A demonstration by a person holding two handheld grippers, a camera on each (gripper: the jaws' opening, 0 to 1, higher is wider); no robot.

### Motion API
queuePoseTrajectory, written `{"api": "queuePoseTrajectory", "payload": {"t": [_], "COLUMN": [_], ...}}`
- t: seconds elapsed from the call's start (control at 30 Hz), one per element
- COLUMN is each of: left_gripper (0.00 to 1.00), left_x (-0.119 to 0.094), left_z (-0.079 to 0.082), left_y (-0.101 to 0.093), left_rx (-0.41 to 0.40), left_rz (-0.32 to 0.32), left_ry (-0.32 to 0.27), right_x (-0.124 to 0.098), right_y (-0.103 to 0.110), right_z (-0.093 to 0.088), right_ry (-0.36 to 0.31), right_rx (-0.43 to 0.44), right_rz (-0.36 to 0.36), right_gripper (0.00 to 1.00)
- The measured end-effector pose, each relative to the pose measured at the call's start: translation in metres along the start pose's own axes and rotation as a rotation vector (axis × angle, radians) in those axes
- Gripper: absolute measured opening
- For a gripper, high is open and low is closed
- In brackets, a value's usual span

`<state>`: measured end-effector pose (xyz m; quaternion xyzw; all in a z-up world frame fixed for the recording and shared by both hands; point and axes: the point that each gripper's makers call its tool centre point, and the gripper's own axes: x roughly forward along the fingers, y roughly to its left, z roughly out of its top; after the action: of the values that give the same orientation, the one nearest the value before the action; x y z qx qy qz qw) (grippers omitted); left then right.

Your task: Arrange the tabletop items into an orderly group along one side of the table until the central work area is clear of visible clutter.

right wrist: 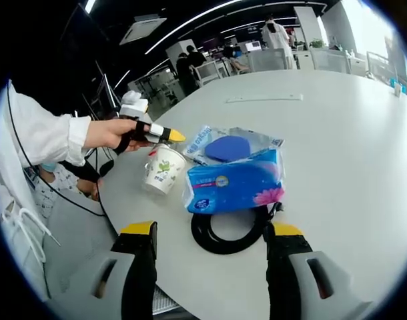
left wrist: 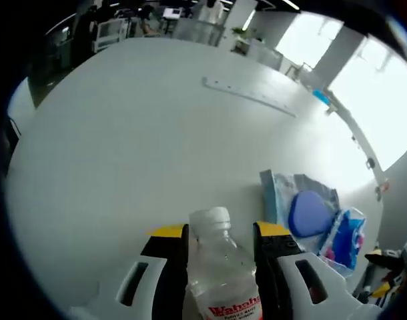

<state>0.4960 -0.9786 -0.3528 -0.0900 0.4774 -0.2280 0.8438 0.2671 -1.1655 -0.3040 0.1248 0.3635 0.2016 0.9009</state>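
clear bottle, red "Wahaha" label

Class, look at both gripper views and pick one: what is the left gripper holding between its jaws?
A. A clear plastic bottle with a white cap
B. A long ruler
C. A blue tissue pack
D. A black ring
A: in the left gripper view the left gripper has its yellow-tipped jaws closed on either side of the clear plastic bottle, whose white cap rises between them.

The left gripper has its jaws closed against a clear water bottle with a white cap. Just beside it on the white surface lie a blue pouch and a tissue pack. A long ruler rests well apart.
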Motion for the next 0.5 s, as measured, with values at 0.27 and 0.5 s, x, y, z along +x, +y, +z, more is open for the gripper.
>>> {"api": "queuePoseTrajectory", "payload": {"t": [0.27, 0.5], "left_gripper": [0.19, 0.17], "left_x": [-0.001, -0.016], "left_z": [0.004, 0.009], "left_y": [-0.002, 0.0], "left_rx": [-0.044, -0.065], "left_rz": [0.005, -0.005], "left_ry": [-0.017, -0.047], "right_x": [0.0, 0.0], "right_y": [-0.005, -0.006], "right_z": [0.003, 0.004], "right_ry": [-0.004, -0.009], "right_rx": [0.006, 0.008], "right_rz": [-0.003, -0.002], "right_gripper": [0.65, 0.65]}}
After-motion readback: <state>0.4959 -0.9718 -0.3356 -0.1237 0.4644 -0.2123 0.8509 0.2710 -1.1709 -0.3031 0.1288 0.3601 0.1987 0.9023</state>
